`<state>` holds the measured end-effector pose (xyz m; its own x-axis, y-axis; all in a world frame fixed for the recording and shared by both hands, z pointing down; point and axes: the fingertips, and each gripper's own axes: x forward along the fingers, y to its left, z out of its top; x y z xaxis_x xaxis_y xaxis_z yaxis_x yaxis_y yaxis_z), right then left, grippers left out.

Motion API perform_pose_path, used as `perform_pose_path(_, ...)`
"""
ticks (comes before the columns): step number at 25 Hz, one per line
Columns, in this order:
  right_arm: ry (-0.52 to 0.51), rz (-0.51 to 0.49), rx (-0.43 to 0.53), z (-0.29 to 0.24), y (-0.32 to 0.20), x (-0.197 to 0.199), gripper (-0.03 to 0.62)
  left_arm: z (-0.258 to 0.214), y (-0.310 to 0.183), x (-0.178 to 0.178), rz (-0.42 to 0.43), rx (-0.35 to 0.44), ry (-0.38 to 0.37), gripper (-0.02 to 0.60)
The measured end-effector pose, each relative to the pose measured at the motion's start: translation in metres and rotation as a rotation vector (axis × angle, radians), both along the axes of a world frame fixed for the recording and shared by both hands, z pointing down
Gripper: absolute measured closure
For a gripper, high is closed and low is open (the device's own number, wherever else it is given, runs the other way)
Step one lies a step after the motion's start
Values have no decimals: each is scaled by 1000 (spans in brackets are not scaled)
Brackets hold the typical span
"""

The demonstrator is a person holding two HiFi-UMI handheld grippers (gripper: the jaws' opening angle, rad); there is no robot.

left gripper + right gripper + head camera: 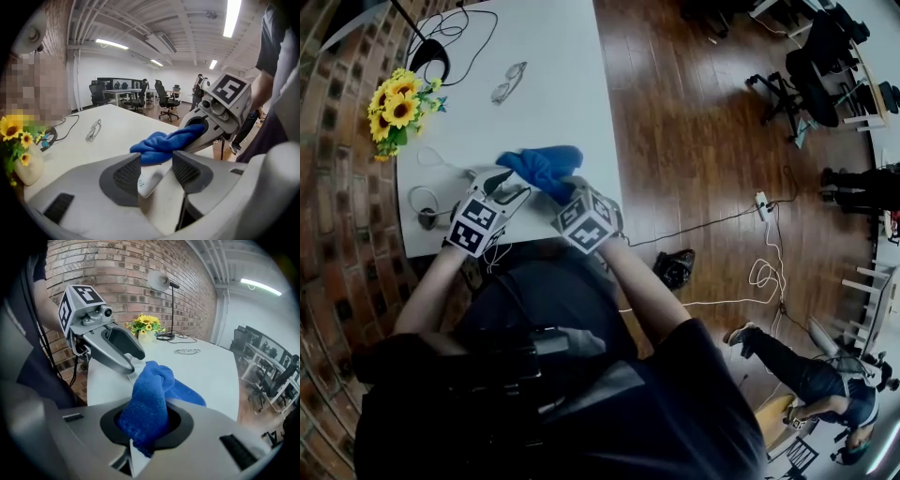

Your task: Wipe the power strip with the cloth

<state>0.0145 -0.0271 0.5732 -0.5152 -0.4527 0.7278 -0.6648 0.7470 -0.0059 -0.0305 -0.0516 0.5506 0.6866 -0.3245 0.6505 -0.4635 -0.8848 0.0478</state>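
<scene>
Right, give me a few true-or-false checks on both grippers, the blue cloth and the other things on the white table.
1. The blue fabric cloth is clamped in the right gripper. True.
2. The left gripper is empty. False: the white plastic power strip sits between its pads.
3. The thin-framed eyeglasses are hidden under the cloth. False: they lie bare on the white table, apart from it.
4. The yellow sunflowers stand near the table's edge, away from both grippers. True.
5. The cloth is spread flat on the table. False: it is bunched and drapes over the strip's far end.
</scene>
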Motion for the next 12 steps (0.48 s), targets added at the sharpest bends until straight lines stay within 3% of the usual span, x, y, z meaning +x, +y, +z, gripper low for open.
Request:
perform_pose_path(4,-25,44,-32,0,-12,2,534,7,4,5,-1,-66,4,348)
perform_pose_path(11,-64,65,-88,-3,-19,3,534,20,-9,6,-33,-72,-86,351)
perform_pose_path(12,-76,71,-101,-3,-19,2,534,21,-10,5,-36,-66,-92,387)
